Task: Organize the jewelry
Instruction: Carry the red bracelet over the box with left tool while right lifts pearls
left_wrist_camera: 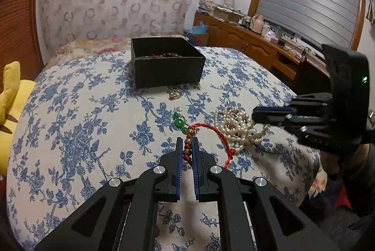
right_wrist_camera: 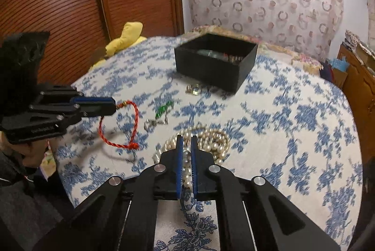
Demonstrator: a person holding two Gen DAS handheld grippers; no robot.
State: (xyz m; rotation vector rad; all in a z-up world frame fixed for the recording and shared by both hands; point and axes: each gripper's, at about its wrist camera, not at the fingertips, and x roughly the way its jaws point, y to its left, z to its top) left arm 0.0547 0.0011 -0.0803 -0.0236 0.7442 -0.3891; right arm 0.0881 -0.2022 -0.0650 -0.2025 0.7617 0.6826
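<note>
Left wrist view, read from left to right: a yellow plush toy [left_wrist_camera: 10,96] lies at the bed's left edge, then a wide bedspread [left_wrist_camera: 77,124] printed with blue flowers. Far ahead, near the middle, sits an open black box [left_wrist_camera: 164,63] with dark beads showing inside, and just in front of it lies a small gold ring [left_wrist_camera: 174,94]. Closer in, a green stone pendant [left_wrist_camera: 179,123] rests on the cloth, just ahead and left of the left gripper [left_wrist_camera: 187,152]. Its jaws are pinching the beaded stretch of a red cord bracelet [left_wrist_camera: 215,133], whose loop curves off to the right. Beside that loop is a heap of pearl necklace [left_wrist_camera: 234,126], and the right gripper [left_wrist_camera: 260,114] reaches into it from the right edge. In the right wrist view, which is somewhat blurred, the right gripper's jaws are nearly together with pearls caught between them, the strand running lengthwise along the jaws. Both held pieces belong, by my judgement, in the box, which lies straight ahead of the left gripper and well apart from both. The left gripper looks the better lined up with it, while the right must travel forward and leftward.
</note>
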